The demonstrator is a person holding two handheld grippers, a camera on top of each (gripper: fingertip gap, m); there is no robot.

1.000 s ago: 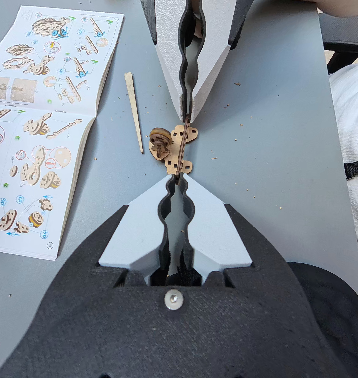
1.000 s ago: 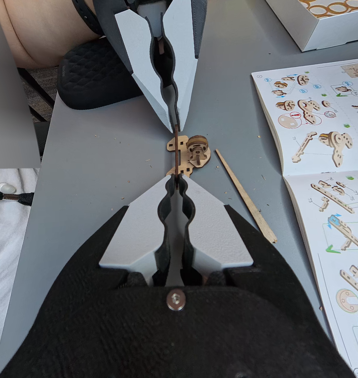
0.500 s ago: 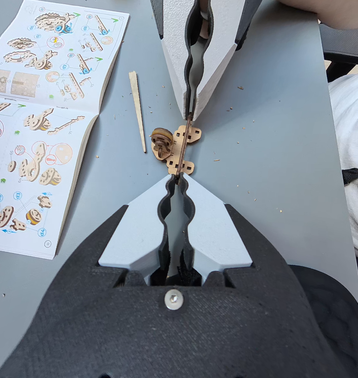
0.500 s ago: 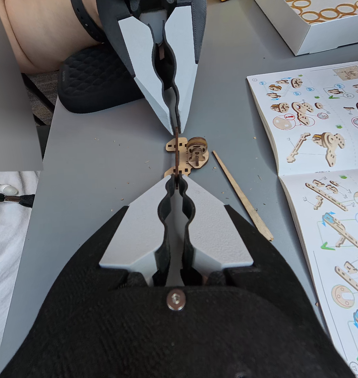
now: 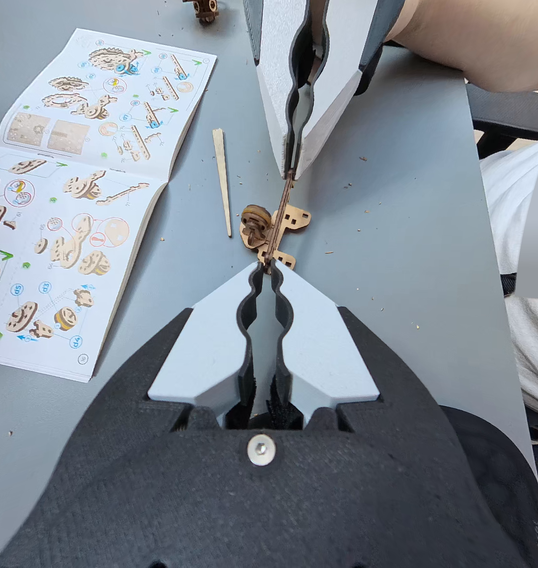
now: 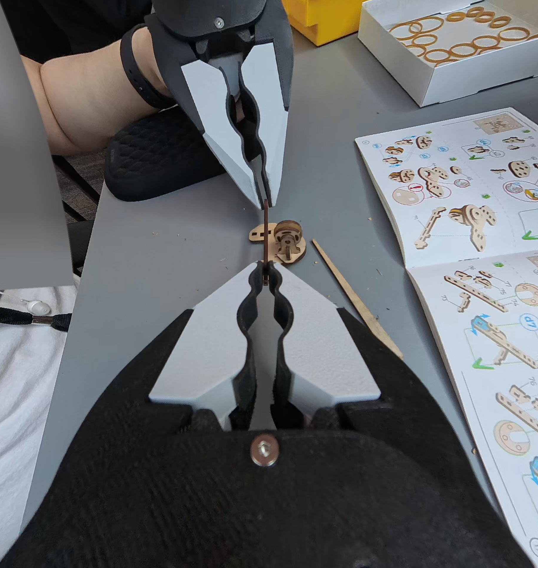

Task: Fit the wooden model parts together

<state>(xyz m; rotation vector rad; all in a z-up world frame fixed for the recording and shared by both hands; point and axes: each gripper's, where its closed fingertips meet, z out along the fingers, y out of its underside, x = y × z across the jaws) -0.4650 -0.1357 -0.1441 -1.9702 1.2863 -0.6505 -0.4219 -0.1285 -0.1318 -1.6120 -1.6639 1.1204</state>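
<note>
A thin dark wooden strip [image 5: 279, 221], seen edge-on, is held at both ends. My left gripper [image 5: 267, 266] is shut on its near end, and my right gripper [image 5: 289, 175] is shut on its far end. In the right wrist view the strip [image 6: 265, 233] runs from my right gripper [image 6: 265, 268] to my left gripper [image 6: 265, 203]. Under the strip a flat pale wooden part with square slots [image 5: 295, 216] lies on the grey table. It carries a small round wheel piece [image 5: 255, 219] on its left side. The flat part [image 6: 258, 235] and wheel piece [image 6: 287, 235] also show in the right wrist view. Whether the strip touches the flat part is unclear.
An open instruction booklet [image 5: 77, 184] [image 6: 476, 246] and a tapered wooden stick [image 5: 223, 181] [image 6: 353, 298] lie beside the parts. A white box of wooden rings [image 6: 476, 80] and a yellow bin [image 6: 320, 18] stand farther back. A black pad [image 6: 157, 159] and a person's forearm sit at the table edge [image 5: 492, 276]. Left tips to right tips: about 6 cm.
Both views have pulled back and tilted, showing more of the table beyond. The strip now slants, its far end raised above the flat part. Both grippers stay shut on it.
</note>
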